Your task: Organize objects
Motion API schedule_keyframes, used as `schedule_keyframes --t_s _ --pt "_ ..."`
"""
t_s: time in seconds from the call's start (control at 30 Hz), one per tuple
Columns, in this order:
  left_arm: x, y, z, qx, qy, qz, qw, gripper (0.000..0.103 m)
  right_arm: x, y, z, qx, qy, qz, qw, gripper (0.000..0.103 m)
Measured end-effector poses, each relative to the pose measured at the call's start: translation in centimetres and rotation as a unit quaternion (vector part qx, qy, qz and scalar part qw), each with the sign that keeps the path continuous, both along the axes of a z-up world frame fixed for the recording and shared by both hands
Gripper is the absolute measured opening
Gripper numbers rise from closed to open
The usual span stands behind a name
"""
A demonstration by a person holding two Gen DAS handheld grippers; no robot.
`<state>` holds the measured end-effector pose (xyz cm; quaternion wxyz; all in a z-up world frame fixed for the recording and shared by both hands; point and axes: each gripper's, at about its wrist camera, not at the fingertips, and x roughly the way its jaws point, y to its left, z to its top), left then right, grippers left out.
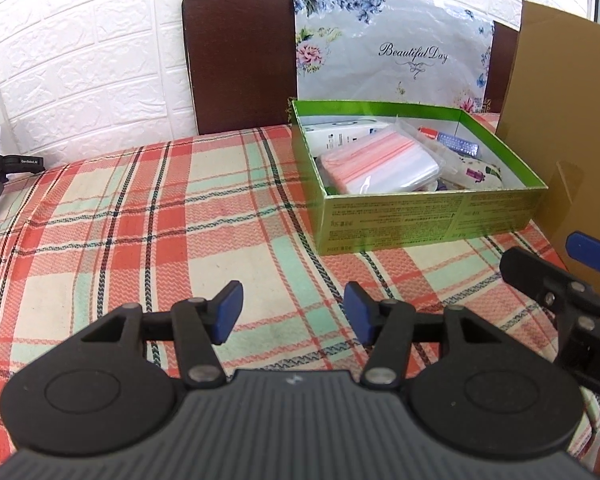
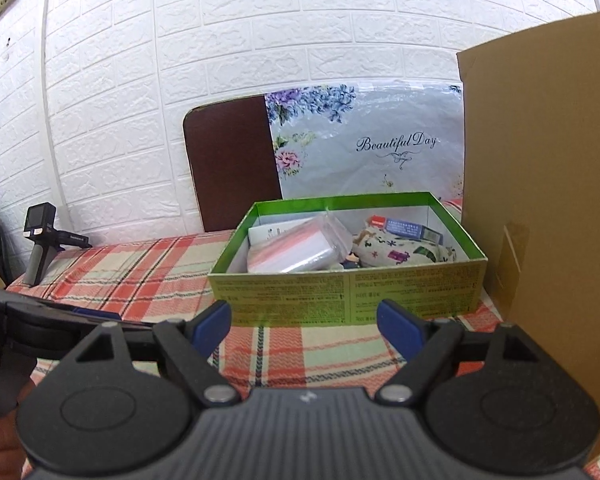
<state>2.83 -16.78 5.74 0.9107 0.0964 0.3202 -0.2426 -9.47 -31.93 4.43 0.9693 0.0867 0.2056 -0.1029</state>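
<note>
Here, my left hand-held gripper (image 1: 293,312) hangs spread, empty, over the red-and-green plaid cloth (image 1: 140,216); the open green cardboard box (image 1: 420,222) sits at one o'clock. Rightward, my right hand-held gripper (image 2: 305,326) gapes empty, the box (image 2: 340,292) at twelve.

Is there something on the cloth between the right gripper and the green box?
Nothing visible. Only bare plaid cloth lies between the open right gripper and the near wall of the green box.

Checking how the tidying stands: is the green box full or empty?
Partly full. The green box has no lid and holds a pack of clear bags, a floral pouch and small cartons.
</note>
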Motion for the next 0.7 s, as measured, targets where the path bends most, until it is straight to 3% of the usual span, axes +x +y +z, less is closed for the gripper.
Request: schedule_keyframes --t_s 0.13,0.23,0.47,0.57,0.7 --pt "-0.6 0.3 0.2 0.0 -0.006 -0.004 1.0 0.06 -0.2 0.2 0.3 0.003 -0.001 0.002 1.0 0.083" --pt "-0.9 0.5 0.3 -0.003 -0.007 -0.003 1.0 0.068 -0.5 0.3 0.6 0.005 -0.002 0.003 1.0 0.084" --pt "-1.6 0.8 0.8 -0.004 -0.015 -0.008 0.9998 0.07 -1.0 0.5 0.9 0.013 -0.001 0.005 1.0 0.086" --pt "-2.0 0.9 1.1 -0.007 -0.022 -0.007 0.9997 0.084 -1.3 0.5 1.1 0.016 -0.003 0.005 1.0 0.087" --pt "-2.9 0.8 1.7 -0.007 -0.046 -0.012 0.9988 0.093 -1.8 0.6 1.4 0.019 -0.008 0.003 1.0 0.087"
